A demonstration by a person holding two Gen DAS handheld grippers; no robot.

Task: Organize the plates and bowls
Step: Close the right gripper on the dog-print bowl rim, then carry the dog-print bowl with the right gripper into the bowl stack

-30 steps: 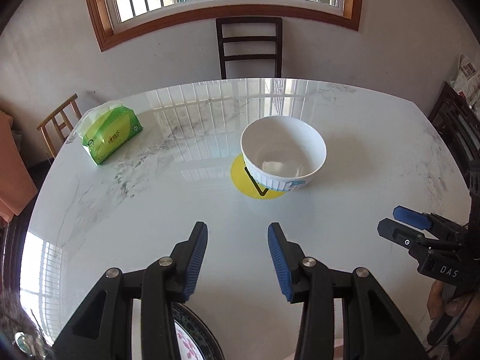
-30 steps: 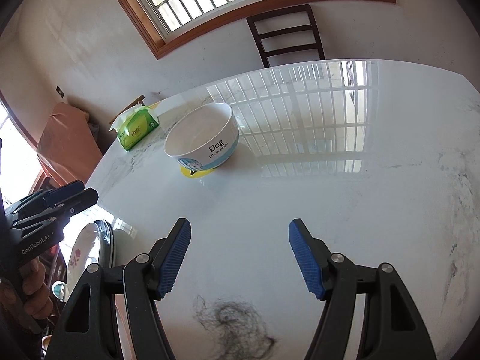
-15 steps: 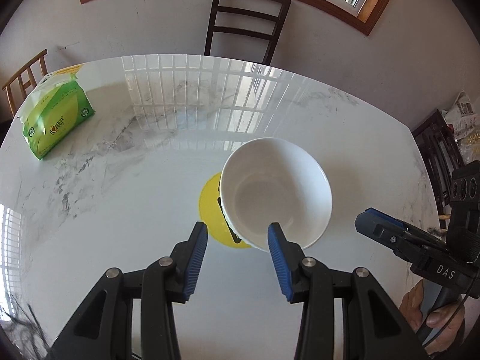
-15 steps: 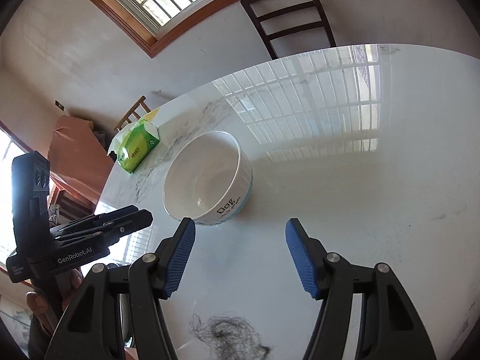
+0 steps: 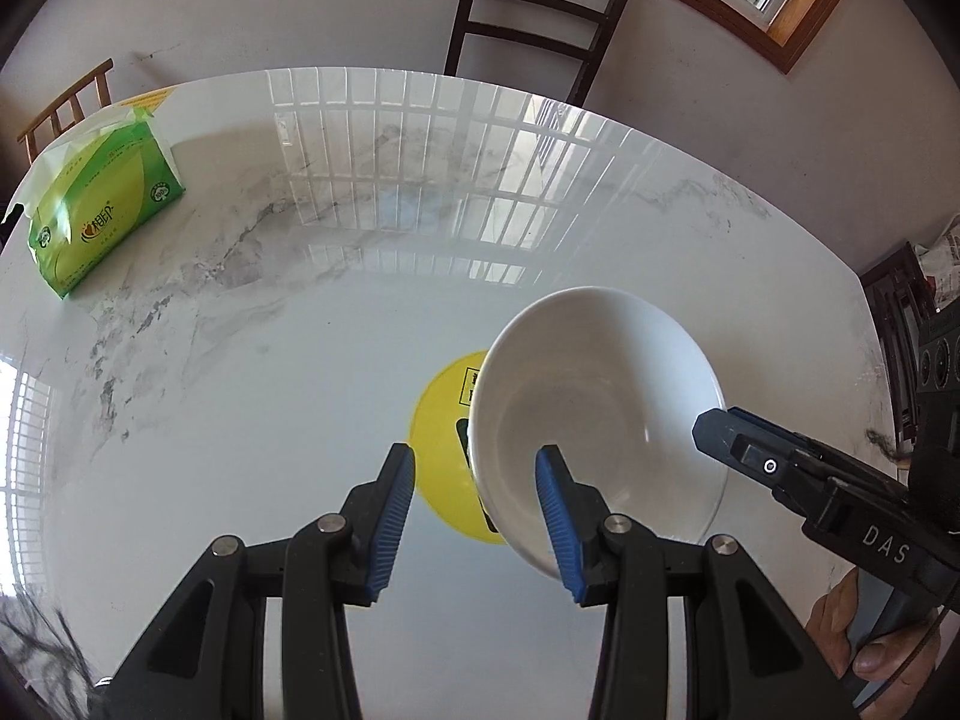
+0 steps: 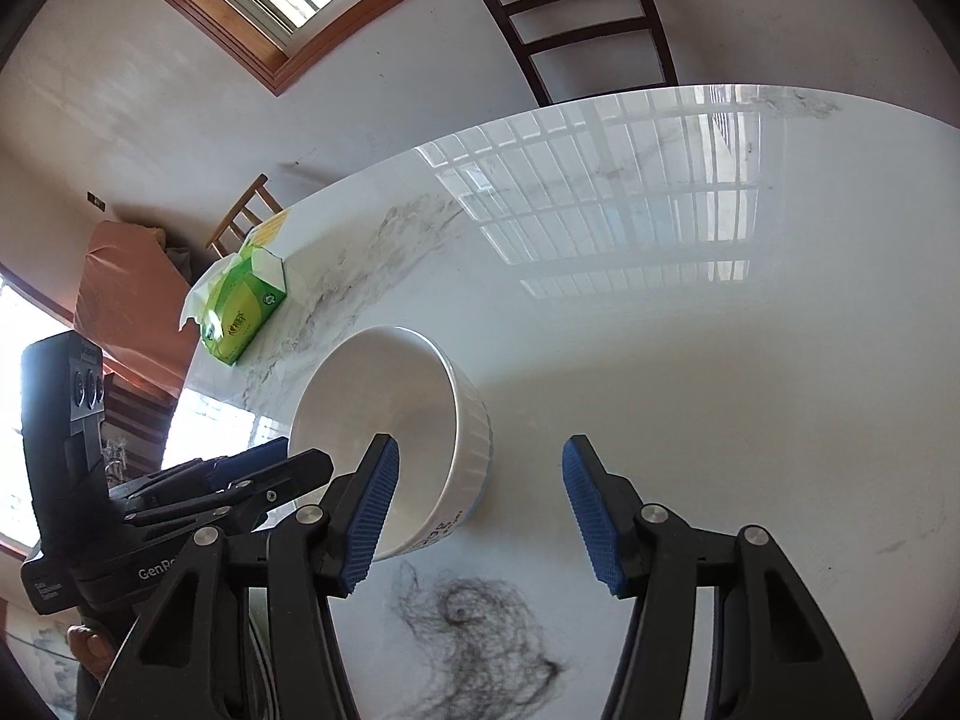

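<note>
- Jaws of the left gripper (image 5: pixel 474 516) stand apart, straddling the near rim of the white bowl (image 5: pixel 600 414).
- Jaws of the right gripper (image 6: pixel 477 507) gape wide, one finger inside the bowl.
- Bowl sits on the bench (image 5: pixel 270 360), over a yellow sticker (image 5: pixel 441 438).

The bowl (image 5: pixel 606 396) is plain white inside, with fine ribbing, dark lettering and a pale blue band low on its outer wall (image 6: pixel 474 468), and it sits over a yellow round sticker (image 5: pixel 441 420) with black marks. The table (image 5: pixel 240 360) is glossy white marble with grey veins. The tissue pack (image 5: pixel 102 210) is bright green and white, and both grippers have black frames with blue ridged pads (image 5: pixel 393 516).
</note>
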